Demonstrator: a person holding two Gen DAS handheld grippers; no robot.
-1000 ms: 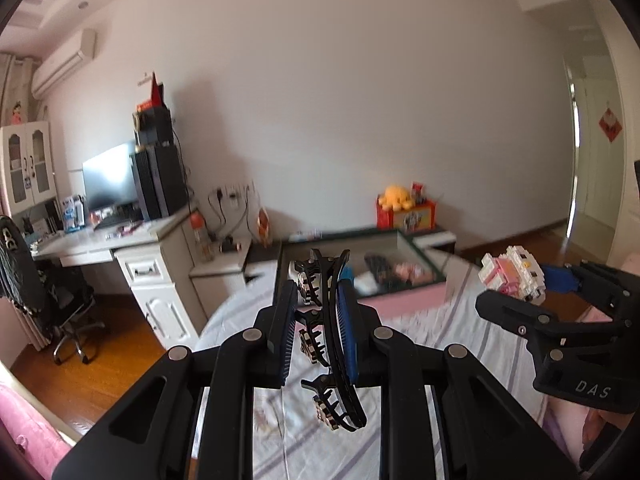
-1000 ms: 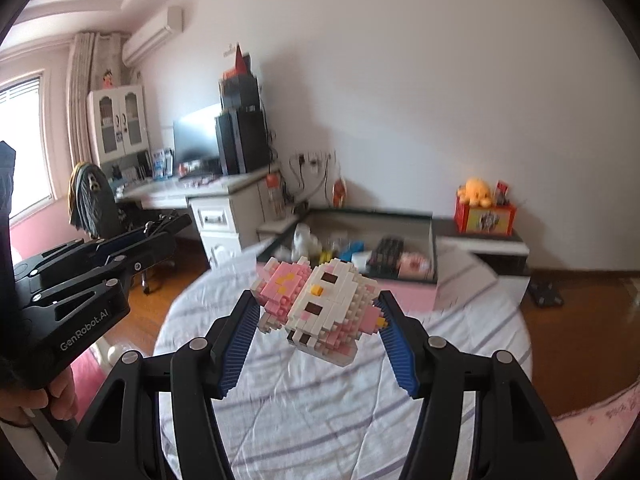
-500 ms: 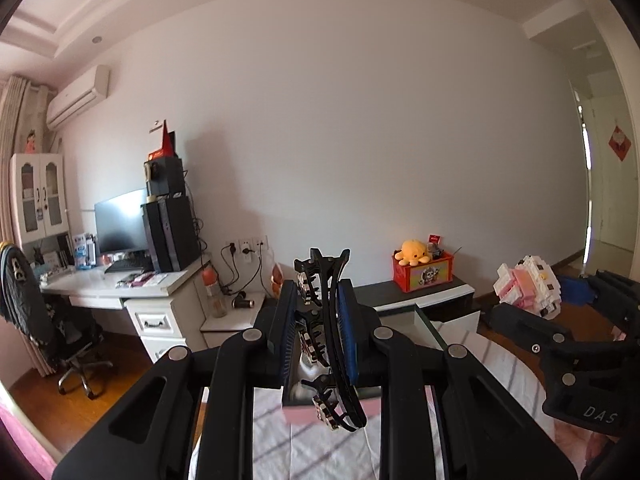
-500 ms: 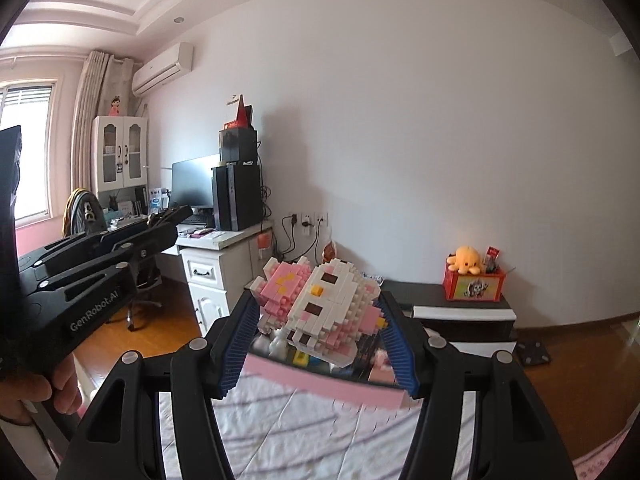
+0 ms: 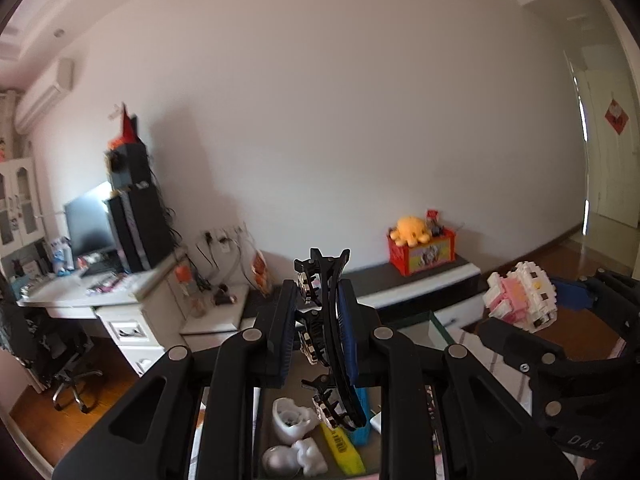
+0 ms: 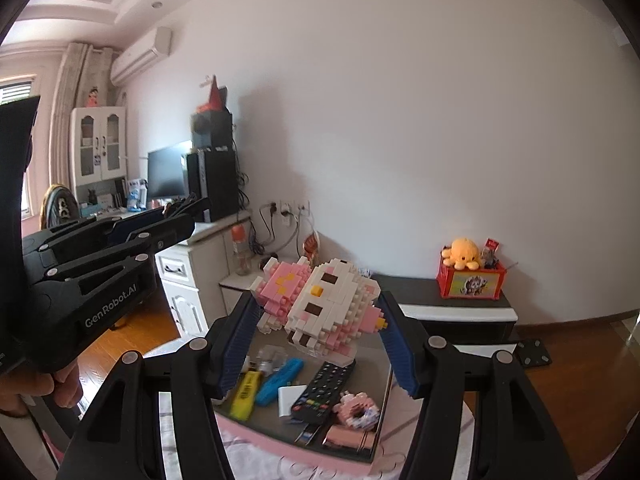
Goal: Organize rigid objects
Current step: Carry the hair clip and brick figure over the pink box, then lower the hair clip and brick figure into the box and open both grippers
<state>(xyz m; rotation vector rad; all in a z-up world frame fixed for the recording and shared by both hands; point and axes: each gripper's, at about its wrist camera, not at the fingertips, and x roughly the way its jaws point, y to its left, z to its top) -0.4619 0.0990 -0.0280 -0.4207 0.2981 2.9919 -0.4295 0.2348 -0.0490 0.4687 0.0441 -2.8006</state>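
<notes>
Here the pink-edged storage box (image 6: 256, 438) is the biggest thing in play, sitting on the striped bedcover (image 6: 188, 436) directly beneath both grippers. Inside it lie a black remote control (image 6: 322, 386), a yellow highlighter (image 6: 246, 394), a blue marker (image 6: 278, 381), a white card (image 6: 289, 399) and a small pink brick donut (image 6: 357, 411); the left wrist view also shows a white figurine (image 5: 290, 420) and a silvery ball (image 5: 277, 458) at the box's near end.

Next in size, the pink-and-white brick figure (image 6: 320, 304) hangs tilted above the box, clamped across its width between the blue pads of the right gripper (image 6: 320, 338), whose jaws stand about half apart around it.

Smallest, the black hair claw clip (image 5: 326, 340) stands upright, pinched flat between the nearly closed fingers of the left gripper (image 5: 318, 334), its toothed lower end hanging over the box's contents. A hand (image 6: 38, 392) grips the left tool's handle.
</notes>
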